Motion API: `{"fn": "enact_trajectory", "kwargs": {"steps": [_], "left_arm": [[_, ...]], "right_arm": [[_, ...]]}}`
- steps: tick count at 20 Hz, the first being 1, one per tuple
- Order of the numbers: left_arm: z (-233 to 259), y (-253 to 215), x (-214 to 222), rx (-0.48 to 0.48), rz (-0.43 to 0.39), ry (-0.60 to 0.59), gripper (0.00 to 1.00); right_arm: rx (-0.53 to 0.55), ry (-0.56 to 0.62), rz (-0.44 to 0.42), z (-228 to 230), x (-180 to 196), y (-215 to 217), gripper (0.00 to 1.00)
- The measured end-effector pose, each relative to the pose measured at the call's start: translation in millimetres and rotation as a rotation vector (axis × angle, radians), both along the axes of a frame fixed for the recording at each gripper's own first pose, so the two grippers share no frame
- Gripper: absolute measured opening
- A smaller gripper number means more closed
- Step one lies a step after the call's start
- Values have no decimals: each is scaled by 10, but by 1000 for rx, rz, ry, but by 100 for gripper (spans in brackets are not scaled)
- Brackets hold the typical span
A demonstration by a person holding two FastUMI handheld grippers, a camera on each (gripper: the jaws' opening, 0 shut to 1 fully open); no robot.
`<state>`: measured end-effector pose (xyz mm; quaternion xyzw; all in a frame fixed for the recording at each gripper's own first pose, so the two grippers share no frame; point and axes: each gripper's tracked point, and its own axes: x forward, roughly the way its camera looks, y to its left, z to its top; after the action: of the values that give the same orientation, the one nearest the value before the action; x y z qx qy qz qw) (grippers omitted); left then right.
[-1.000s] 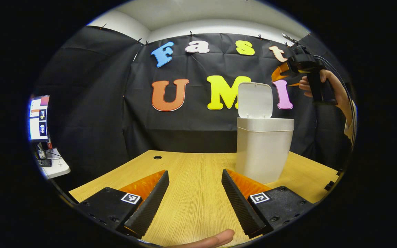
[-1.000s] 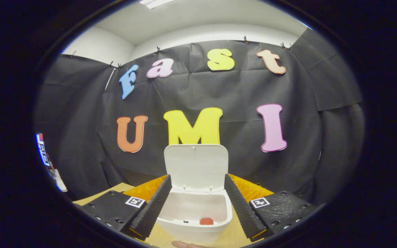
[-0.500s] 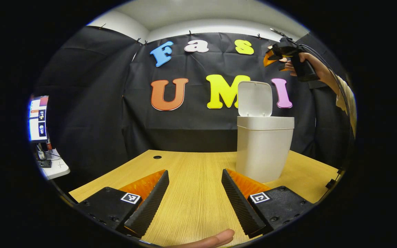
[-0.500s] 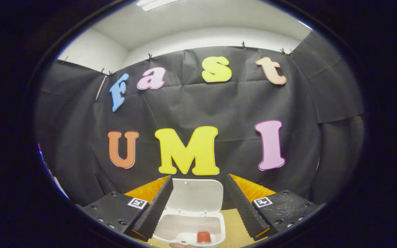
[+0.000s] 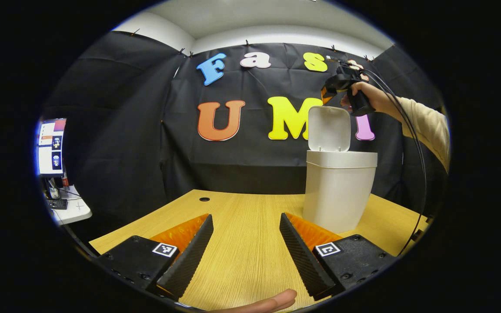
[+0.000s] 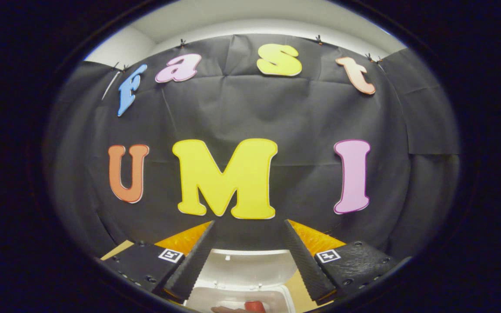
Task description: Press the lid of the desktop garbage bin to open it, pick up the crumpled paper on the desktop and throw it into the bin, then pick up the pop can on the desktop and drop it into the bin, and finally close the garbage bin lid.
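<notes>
The white garbage bin stands on the wooden desktop, right of centre, with its lid standing upright and open. My left gripper hovers low over the desktop, open and holding nothing. A hand in a pale sleeve holds my right gripper just above the lid's top edge. In the right gripper view, the right gripper is open, with the lid below it between its fingers. Under the lid is the bin's inside, where the red top of the pop can shows.
A monitor and a small white side table stand off the desk's left side. A cable hole sits near the desk's far edge. The right gripper's cable hangs down at the right. A fingertip shows below my left gripper.
The right gripper rose, then moved left and forward to just over the lid's top edge. In its view the lid and bin slid down. The left gripper barely shifted.
</notes>
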<state>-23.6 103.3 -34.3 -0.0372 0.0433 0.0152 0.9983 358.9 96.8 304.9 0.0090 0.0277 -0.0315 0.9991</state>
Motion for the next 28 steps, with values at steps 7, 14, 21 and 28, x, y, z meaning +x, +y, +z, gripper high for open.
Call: {"fn": "enact_trajectory", "kwargs": {"steps": [7,14,21,28], "left_arm": [[53,-22,-11,-2,-7,-22,99],[231,-18,-136,-8,25,-55,98],[407,-71,-268,18,33,-90,99],[357,-23,-227,-4,50,-52,99]], "right_arm": [[48,79,19,-252,-5,9,95],[41,189,78,-810,-512,95,96],[23,337,84,-1528,-958,145,96],[64,396,86,-1808,-1152,129,97]]}}
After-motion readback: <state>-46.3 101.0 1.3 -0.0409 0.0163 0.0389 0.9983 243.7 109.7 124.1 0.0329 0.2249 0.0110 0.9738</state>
